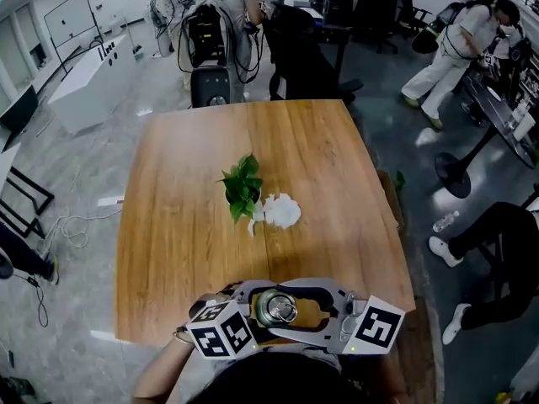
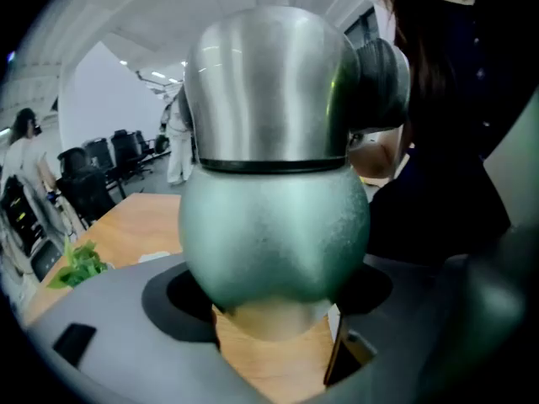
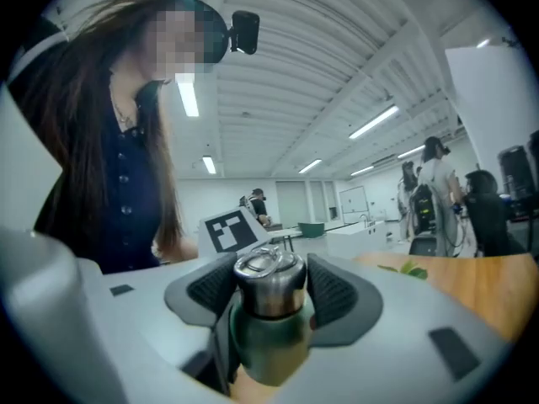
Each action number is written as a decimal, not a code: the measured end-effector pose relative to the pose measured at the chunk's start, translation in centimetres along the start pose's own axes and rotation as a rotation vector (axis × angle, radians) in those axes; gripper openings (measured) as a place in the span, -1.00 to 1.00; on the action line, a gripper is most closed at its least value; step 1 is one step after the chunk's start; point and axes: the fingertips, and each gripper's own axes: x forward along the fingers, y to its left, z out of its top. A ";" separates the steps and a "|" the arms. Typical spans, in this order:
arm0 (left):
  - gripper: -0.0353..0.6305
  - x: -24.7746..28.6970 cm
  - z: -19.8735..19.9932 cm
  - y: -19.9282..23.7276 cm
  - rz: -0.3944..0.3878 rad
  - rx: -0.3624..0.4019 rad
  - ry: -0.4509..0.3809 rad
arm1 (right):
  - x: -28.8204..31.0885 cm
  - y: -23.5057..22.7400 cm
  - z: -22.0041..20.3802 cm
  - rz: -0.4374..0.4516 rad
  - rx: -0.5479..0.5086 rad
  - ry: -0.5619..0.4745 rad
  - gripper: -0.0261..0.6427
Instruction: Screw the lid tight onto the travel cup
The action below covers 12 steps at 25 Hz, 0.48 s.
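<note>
The travel cup (image 1: pixel 275 308) stands at the near edge of the wooden table (image 1: pixel 177 225), with both grippers closed around it. In the left gripper view its green body (image 2: pixel 274 225) fills the frame under the steel lid (image 2: pixel 265 82). My left gripper (image 2: pixel 274 301) is shut on the lower body. In the right gripper view my right gripper (image 3: pixel 268 286) has its black pads (image 3: pixel 215 286) pressed on either side of the steel lid (image 3: pixel 268 278), above the green body (image 3: pixel 268 339). From the head view, the left gripper (image 1: pixel 253 305) and right gripper (image 1: pixel 295 310) meet at the cup.
A small green plant (image 1: pixel 242 188) and a white object (image 1: pixel 282 211) lie at the table's middle. Office chairs (image 1: pixel 210 82) stand beyond the far edge. People stand and sit to the right (image 1: pixel 455 49). The table's right edge (image 1: pixel 392 225) is close.
</note>
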 end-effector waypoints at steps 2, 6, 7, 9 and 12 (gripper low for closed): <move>0.29 -0.2 0.1 -0.9 -0.053 0.047 0.009 | 0.1 0.8 0.1 0.056 -0.011 0.020 -0.17; 0.29 0.2 -0.3 0.1 0.008 0.012 0.031 | 0.6 0.2 -0.2 -0.004 -0.054 0.016 -0.17; 0.29 0.3 -0.4 0.6 0.041 -0.024 0.028 | 0.7 -0.3 -0.3 -0.042 -0.054 0.006 -0.17; 0.29 0.4 -0.6 1.5 0.108 -0.111 0.020 | 0.7 -1.1 -0.4 -0.112 -0.037 -0.016 -0.17; 0.29 0.2 -0.9 2.0 0.145 -0.120 0.030 | 0.5 -1.3 -0.4 -0.125 -0.021 -0.022 -0.17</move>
